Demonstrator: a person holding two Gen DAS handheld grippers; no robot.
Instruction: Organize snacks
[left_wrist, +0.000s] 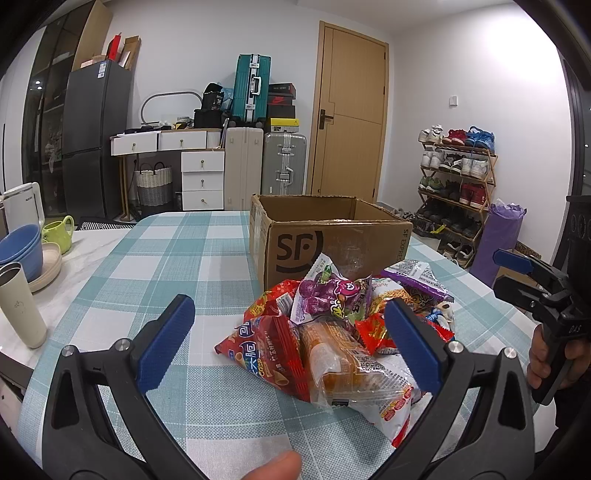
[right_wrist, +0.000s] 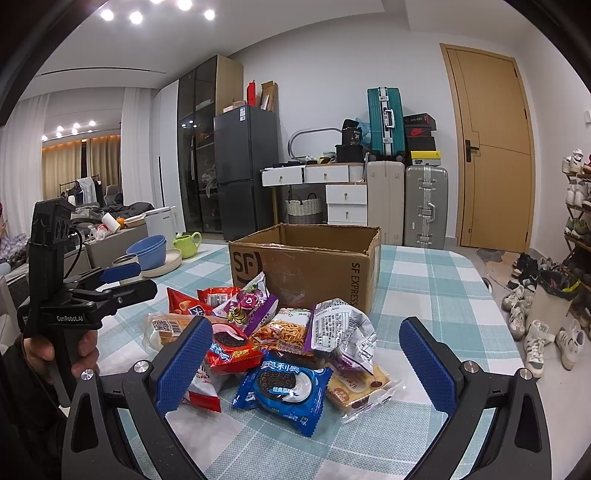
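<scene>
A pile of snack packets (left_wrist: 332, 325) lies on the checked tablecloth in front of an open cardboard SF box (left_wrist: 332, 240). It holds a red crisp bag (left_wrist: 266, 354), a clear bread pack (left_wrist: 340, 362) and a purple candy bag (left_wrist: 325, 295). My left gripper (left_wrist: 291, 343) is open just before the pile, empty. In the right wrist view the pile (right_wrist: 280, 343) shows a blue Oreo packet (right_wrist: 284, 387), and the box (right_wrist: 306, 266) stands behind. My right gripper (right_wrist: 306, 365) is open above the near packets, empty.
Blue bowls (left_wrist: 22, 247), a green mug (left_wrist: 59, 232), a cream tumbler (left_wrist: 20, 306) and a white kettle (left_wrist: 24, 205) stand at the table's left. The table's right edge drops to a shoe rack (left_wrist: 458, 184) and shoes on the floor.
</scene>
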